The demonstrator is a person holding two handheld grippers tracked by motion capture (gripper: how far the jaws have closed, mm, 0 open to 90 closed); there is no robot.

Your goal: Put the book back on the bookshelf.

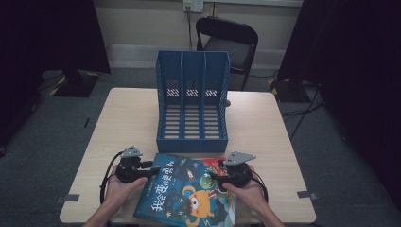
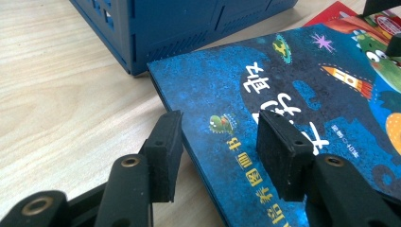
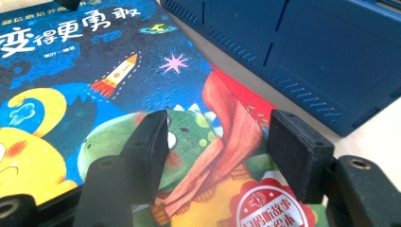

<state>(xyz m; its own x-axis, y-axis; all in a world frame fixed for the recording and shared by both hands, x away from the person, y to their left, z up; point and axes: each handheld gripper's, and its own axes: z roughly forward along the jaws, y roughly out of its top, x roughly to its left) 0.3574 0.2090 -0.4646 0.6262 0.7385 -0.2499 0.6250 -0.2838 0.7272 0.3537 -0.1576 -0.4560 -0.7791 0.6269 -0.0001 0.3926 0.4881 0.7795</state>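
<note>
The blue file rack (image 1: 192,99) stands with three bare slots; both tools, left (image 2: 217,142) and right (image 3: 222,142), gape over the picture book (image 1: 189,191).

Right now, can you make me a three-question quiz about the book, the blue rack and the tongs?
1. Where does the picture book lie?
A. inside the rack
B. on the table in front of the rack
C. on the chair

2. How many slots does the blue rack have?
A. three
B. two
C. five

3. What are the left tongs doing?
A. squeezing the rack
B. clamped shut on nothing
C. standing apart astride the book's edge

Answers:
1 B, the book lies flat on the table at the rack's near end.
2 A, two dividers split it into three.
3 C, one pad is beside the cover's edge, the other over the cover, with a gap between.
</note>
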